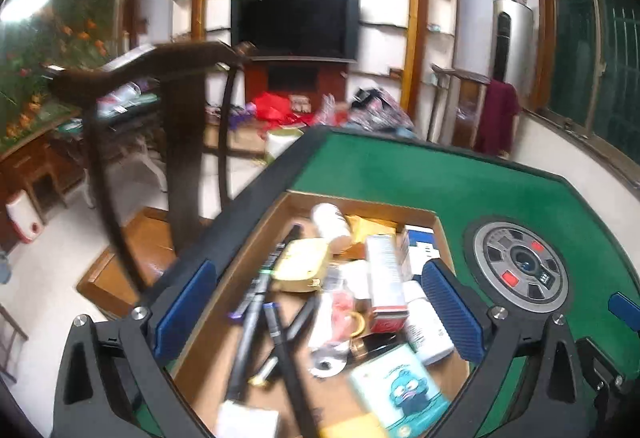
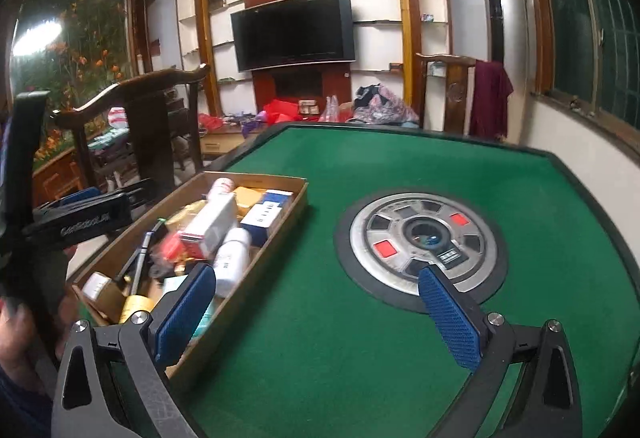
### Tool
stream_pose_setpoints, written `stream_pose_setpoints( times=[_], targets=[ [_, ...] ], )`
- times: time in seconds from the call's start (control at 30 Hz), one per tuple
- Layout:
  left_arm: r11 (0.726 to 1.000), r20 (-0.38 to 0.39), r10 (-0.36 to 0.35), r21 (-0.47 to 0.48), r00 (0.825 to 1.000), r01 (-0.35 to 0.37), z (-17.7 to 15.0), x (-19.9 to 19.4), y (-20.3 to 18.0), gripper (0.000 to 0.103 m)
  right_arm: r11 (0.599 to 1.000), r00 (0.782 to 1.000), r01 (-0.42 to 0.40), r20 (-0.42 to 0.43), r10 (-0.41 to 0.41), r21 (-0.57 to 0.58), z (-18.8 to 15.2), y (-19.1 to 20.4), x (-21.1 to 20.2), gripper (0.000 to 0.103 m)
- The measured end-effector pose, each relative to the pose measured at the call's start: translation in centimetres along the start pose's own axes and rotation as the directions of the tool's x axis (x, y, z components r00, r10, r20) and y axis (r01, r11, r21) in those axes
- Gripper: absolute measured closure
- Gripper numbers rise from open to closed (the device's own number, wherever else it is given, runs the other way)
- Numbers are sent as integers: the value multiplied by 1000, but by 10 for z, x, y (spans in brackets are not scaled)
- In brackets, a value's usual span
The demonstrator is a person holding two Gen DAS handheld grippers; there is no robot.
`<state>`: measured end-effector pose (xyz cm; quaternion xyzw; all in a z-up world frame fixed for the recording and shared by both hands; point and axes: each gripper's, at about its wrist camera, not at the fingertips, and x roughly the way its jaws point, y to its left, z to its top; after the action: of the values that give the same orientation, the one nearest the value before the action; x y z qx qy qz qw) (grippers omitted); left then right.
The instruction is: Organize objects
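- Left wrist view: motion blur is smearing the contents of the cardboard tray [image 1: 424, 216]; pens [image 1: 256, 302], a white bottle [image 1: 426, 330] and a teal booklet [image 1: 404, 394] are only roughly legible. The left gripper [image 1: 318, 312] is hovering over the tray, jaws spread wide, gripping nothing.
- Right wrist view: the tray's near end is sitting hidden behind a blue finger pad [image 2: 186, 316]. The right gripper [image 2: 316, 318] is hanging wide apart and empty above the green table [image 2: 320, 338], the tray lying at its left edge.
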<state>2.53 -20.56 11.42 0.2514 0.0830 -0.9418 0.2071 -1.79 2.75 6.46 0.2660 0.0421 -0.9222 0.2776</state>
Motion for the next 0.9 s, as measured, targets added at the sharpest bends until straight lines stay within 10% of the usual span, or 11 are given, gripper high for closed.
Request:
stream_pose_setpoints(
  times=[0.43,0.9],
  targets=[
    [1000,-34,3,25,999,-2,-8,-47,14,0,994,998,-52,30,55,-95,-13,29,-12,0],
    [980,5,177,95,984,-177,-24,-52,14,0,985,998,-62,16,65,-162,-22,46,-7,0]
  ],
)
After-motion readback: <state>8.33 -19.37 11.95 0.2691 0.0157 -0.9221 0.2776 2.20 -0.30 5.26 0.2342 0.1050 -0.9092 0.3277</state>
